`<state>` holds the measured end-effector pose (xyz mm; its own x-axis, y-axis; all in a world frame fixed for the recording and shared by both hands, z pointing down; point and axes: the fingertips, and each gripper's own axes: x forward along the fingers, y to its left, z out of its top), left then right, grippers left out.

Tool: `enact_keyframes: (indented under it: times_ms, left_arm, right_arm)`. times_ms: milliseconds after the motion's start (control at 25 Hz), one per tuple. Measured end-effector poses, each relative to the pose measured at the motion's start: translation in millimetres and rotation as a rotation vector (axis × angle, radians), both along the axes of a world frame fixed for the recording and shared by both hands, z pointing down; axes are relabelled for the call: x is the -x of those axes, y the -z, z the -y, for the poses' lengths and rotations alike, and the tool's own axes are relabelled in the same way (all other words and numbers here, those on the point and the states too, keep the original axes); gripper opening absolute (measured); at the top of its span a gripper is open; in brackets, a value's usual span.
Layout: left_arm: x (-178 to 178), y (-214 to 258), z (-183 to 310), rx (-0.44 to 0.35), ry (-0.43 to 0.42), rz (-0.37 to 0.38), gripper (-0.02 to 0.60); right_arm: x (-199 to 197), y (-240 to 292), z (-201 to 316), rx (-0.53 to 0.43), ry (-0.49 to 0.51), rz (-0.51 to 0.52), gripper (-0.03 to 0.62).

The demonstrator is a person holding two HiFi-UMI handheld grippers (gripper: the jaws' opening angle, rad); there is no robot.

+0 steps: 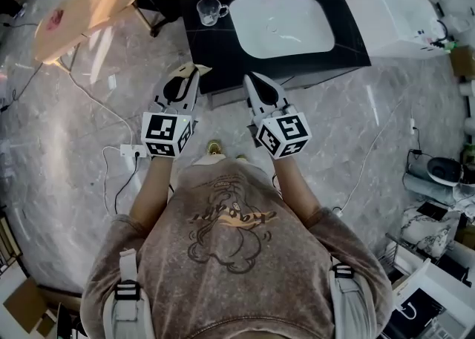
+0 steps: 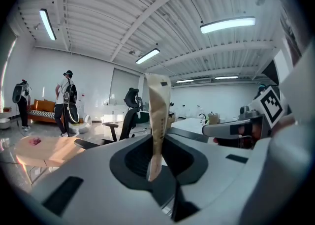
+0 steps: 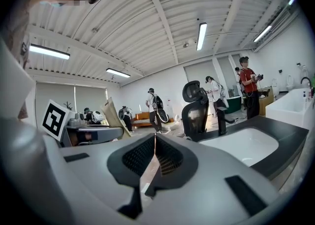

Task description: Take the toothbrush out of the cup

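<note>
From your head view, you stand on a glossy grey marble floor. Ahead is a matte black desk with a smooth white sink. A clear glass cup stands left of the sink. Your left gripper and right gripper are near the desk's near edge.

In the left gripper view, the left gripper's jaws stand narrow, pinching what seems to be the toothbrush in a flat tan paper sleeve, upright and well apart from the cup.

In the right gripper view, the right gripper's ribbed jaws are pressed together. The white-walled room has a ribbed ceiling.
</note>
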<state>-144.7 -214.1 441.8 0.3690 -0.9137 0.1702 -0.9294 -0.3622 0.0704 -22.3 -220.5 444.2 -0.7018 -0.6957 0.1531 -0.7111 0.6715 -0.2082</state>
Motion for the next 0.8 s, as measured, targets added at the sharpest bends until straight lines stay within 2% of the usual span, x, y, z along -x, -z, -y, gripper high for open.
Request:
enact_keyframes:
  times_ms: [360,800]
  left_arm:
    - [-15,-3,-31,-0.003,0.023,-0.023,0.071]
    - [-59,3,-107,-0.005,0.047,-0.040,0.071]
  right_arm:
    - [-14,-7,-37,0.003,0.037,-0.007,0.020]
    - [-50,-5,-114,-0.002,0.073,-0.006,0.020]
